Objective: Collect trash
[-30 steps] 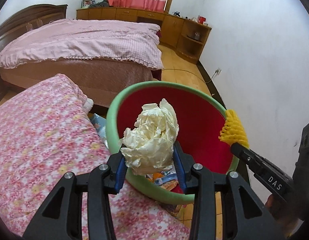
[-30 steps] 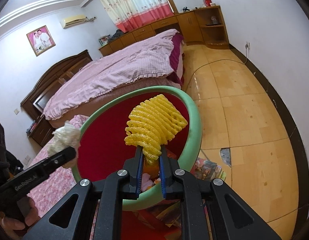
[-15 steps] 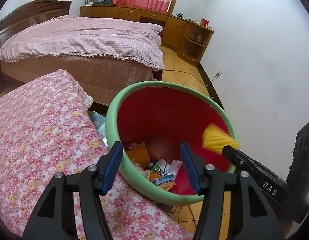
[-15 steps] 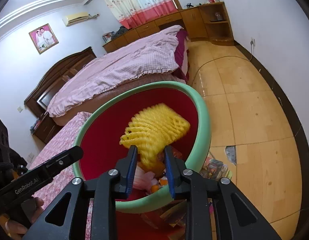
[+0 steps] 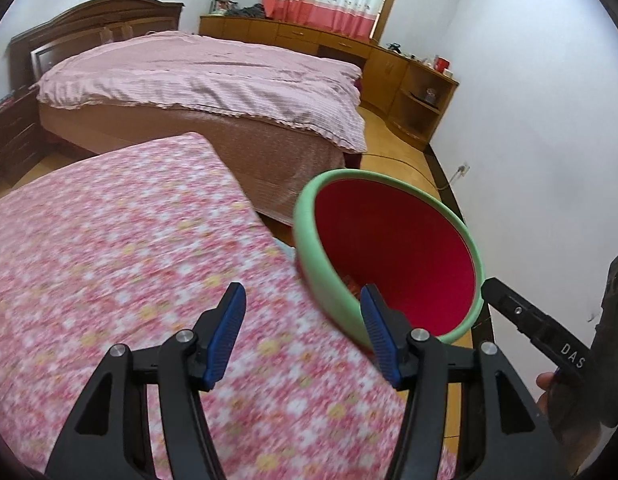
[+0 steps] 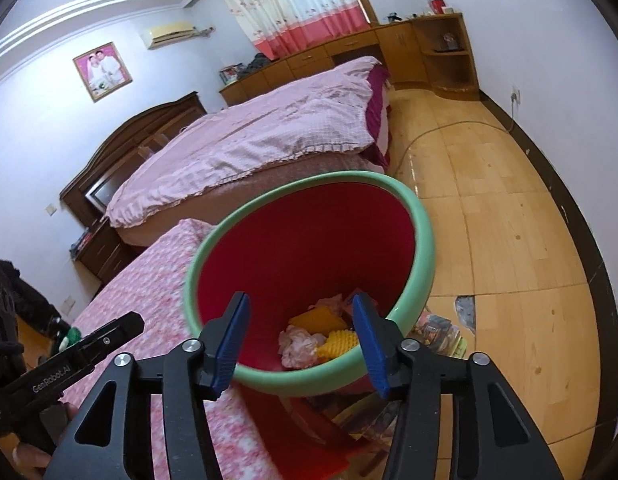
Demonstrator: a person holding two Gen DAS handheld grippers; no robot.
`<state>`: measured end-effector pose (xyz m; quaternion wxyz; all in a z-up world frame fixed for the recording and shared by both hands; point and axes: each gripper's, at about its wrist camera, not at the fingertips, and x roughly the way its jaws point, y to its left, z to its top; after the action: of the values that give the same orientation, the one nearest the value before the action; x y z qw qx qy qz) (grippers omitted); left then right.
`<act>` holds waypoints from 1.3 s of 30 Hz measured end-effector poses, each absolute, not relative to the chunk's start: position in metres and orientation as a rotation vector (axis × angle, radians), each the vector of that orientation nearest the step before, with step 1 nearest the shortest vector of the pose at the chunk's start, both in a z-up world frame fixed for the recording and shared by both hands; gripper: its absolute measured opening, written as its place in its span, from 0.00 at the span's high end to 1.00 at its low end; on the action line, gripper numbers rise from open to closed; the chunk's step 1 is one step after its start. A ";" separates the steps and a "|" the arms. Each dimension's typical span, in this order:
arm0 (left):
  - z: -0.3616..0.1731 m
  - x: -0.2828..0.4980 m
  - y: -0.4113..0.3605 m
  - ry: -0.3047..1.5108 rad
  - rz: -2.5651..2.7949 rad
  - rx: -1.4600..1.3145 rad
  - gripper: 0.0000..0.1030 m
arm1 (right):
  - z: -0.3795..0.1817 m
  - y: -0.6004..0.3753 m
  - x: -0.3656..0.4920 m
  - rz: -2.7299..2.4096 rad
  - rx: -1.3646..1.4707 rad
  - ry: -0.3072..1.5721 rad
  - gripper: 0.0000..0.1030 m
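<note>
A red bin with a green rim stands beside the flowered pink cloth. At its bottom lie the yellow foam net, a crumpled pale paper ball and other scraps. My right gripper hangs over the bin's near rim, its jaws opening with nothing between them. My left gripper is open and empty, over the cloth's edge just left of the bin. One finger of the right gripper shows in the left wrist view at the right, and one of the left gripper in the right wrist view at the lower left.
A large bed with a pink cover lies behind. Wooden cabinets line the far wall. Wrappers lie on the wooden floor by the bin. A white wall is close on the right.
The left gripper opened, dropped the paper ball into the bin and swung left over the cloth. The right gripper opened and the yellow foam net fell into the bin.
</note>
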<state>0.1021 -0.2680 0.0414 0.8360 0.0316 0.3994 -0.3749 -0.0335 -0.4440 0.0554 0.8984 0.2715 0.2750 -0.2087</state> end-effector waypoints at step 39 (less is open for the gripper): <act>0.083 -0.004 -0.025 0.631 -0.256 -0.026 0.42 | 0.093 -0.249 -0.074 -0.130 0.300 0.460 0.22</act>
<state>-0.0044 -0.0250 0.0826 0.9425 -0.0127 0.3093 -0.1258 -0.0745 -0.2491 0.0925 0.9605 0.1479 0.2268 -0.0642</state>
